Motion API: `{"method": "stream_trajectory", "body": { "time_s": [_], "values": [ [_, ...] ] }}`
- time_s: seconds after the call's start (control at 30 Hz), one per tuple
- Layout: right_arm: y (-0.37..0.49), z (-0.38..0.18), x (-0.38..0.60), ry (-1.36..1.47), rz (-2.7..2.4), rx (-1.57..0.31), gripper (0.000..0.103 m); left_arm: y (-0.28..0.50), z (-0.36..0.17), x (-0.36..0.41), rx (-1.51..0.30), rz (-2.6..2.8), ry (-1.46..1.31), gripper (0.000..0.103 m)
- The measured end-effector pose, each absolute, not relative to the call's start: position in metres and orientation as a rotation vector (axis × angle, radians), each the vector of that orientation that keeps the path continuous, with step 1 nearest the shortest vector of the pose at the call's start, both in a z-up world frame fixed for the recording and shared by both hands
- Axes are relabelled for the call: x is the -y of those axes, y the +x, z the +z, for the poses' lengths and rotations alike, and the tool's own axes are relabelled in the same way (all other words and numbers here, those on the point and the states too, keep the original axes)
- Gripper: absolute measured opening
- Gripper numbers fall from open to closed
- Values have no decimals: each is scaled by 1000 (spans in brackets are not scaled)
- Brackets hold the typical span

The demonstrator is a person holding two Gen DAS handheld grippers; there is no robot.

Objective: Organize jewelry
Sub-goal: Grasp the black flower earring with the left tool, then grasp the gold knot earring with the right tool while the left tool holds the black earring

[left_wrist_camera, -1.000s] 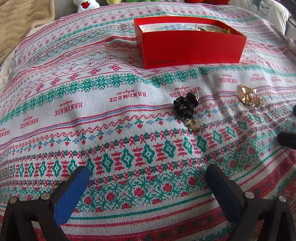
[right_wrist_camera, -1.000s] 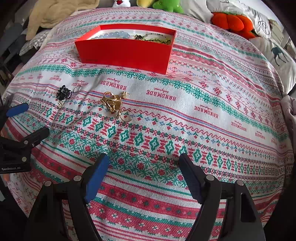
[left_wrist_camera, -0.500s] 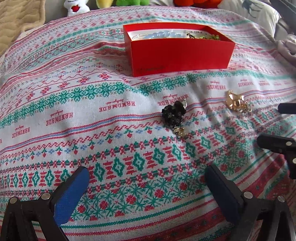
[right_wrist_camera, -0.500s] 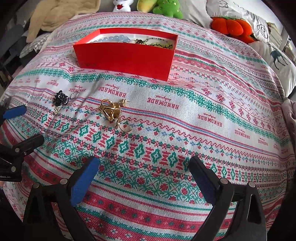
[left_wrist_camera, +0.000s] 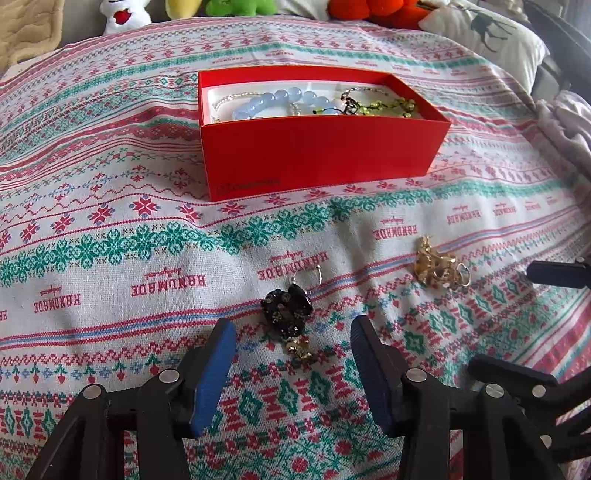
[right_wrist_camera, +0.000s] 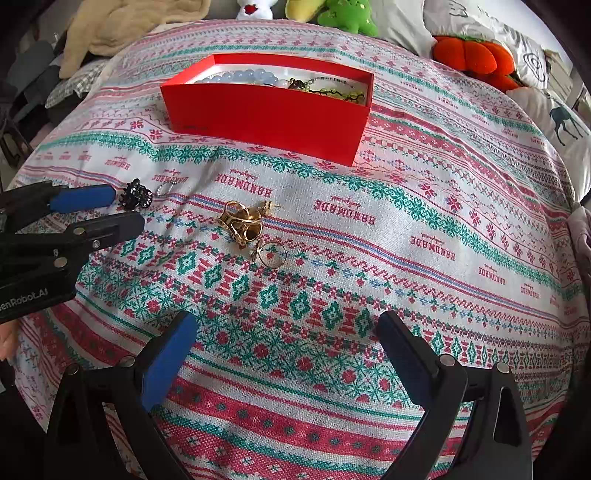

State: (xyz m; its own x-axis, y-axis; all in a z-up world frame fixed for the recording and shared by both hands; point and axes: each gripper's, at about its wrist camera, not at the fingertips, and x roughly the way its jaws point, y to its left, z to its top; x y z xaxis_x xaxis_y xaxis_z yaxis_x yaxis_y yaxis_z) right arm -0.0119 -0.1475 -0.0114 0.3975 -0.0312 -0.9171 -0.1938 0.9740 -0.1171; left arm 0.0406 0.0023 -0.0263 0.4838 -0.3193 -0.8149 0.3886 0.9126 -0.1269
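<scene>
A black beaded earring [left_wrist_camera: 288,314] with a gold drop and a silver hook lies on the patterned cloth. My left gripper [left_wrist_camera: 293,334] has come right up to it, its jaws closing, the gold drop between the blue pads [left_wrist_camera: 216,365] but the pads not touching it. The right wrist view shows the same earring [right_wrist_camera: 136,194] by that gripper [right_wrist_camera: 123,208]. To the right lies a heap of gold jewelry [left_wrist_camera: 437,266], [right_wrist_camera: 243,223] with a gold ring [right_wrist_camera: 273,254]. My right gripper [right_wrist_camera: 286,328] stands open over bare cloth. A red box [left_wrist_camera: 317,147], [right_wrist_camera: 266,110] behind holds blue beads and a green chain.
The cloth [left_wrist_camera: 110,295] covers a soft, rumpled bed. Plush toys [right_wrist_camera: 347,16], an orange pumpkin cushion [right_wrist_camera: 472,59] and pillows line the far edge. A beige blanket [right_wrist_camera: 122,26] lies at the back left. The right gripper's finger [left_wrist_camera: 557,274] shows at the left view's right edge.
My left gripper moved forward toward the black earring and its jaws narrowed from wide to about half. My right gripper's jaws widened a little; it stayed in place.
</scene>
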Motion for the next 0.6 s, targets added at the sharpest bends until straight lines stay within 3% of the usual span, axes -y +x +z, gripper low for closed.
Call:
{"method": "stream_trajectory", "body": {
  "time_s": [0.23, 0.37, 0.6],
  "values": [
    [-16, -9, 153, -217, 103, -1164, 100, 44, -30, 0, -978, -406, 86, 41],
    [-17, -7, 154, -215, 106, -1157, 100, 46, -29, 5, -978, -394, 110, 22],
    [-9, -3, 151, -196, 108, -1151, 100, 40, -20, 1, -966, -398, 106, 22]
  ]
}}
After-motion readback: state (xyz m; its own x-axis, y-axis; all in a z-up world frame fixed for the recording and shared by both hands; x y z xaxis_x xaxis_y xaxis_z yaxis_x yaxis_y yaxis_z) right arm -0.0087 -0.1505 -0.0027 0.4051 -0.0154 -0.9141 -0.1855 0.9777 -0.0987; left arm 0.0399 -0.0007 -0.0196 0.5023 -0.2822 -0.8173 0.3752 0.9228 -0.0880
